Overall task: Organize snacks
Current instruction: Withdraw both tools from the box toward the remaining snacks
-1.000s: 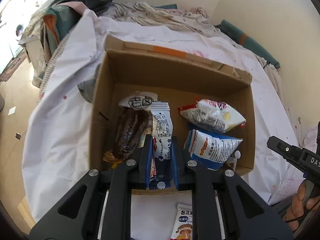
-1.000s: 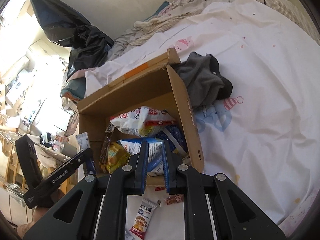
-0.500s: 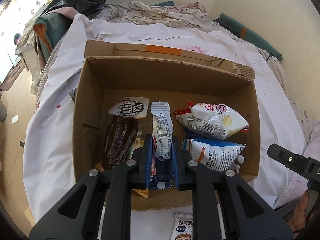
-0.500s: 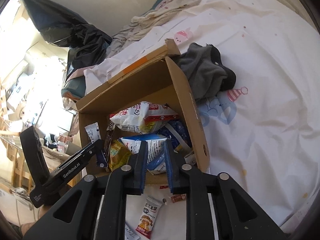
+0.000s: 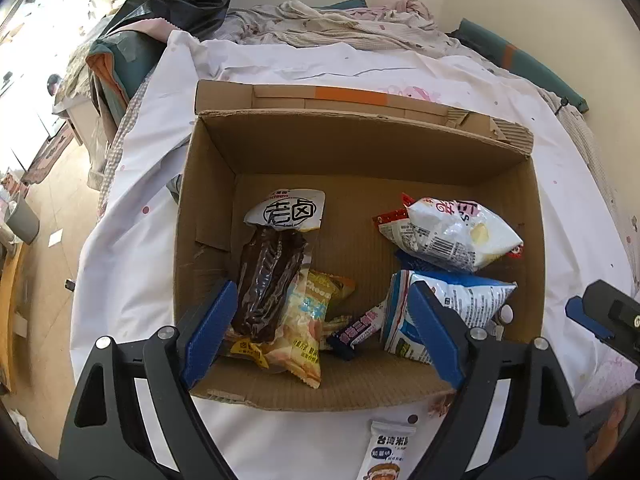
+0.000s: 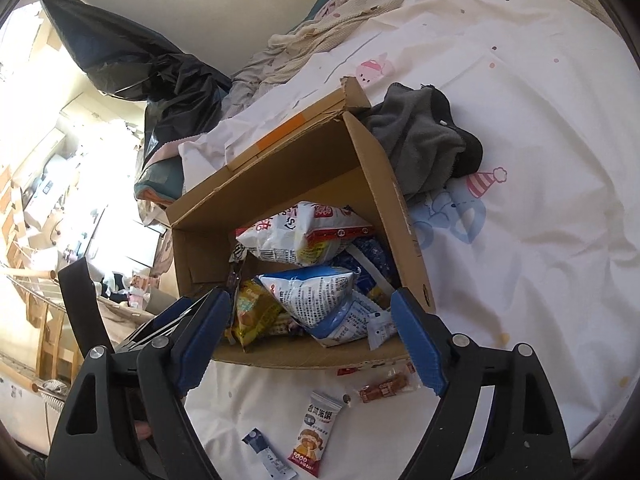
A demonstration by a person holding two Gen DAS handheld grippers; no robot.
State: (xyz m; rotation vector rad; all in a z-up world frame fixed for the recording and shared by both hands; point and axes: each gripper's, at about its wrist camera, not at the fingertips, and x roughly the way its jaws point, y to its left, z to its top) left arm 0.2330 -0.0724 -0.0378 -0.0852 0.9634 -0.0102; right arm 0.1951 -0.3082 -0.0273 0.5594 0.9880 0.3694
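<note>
1. Left wrist view: an open cardboard box sat on a white bedsheet, its flaps folded out and a strip of orange tape on the far flap.
2. Inside the box, along its left wall, lay a dark brown snack pack with a white printed top; a yellow chip bag lay partly under it.
3. Toward the box's right wall, a white and red bag rested above a blue and white bag; a small dark bar lay between the yellow bag and the blue one.
4. The left gripper hung over the box's near wall with its jaws opening wide, blue pads well apart and pressing on nothing.
5. Right wrist view: the right gripper also had its jaws opening at the box's near edge, nothing between them.
6. In front of the box, loose on the sheet, lay a white rice-cracker pack, a small red-brown sweet and a small dark blue sachet.
7. A grey garment lay bunched against the box's right wall.
</note>
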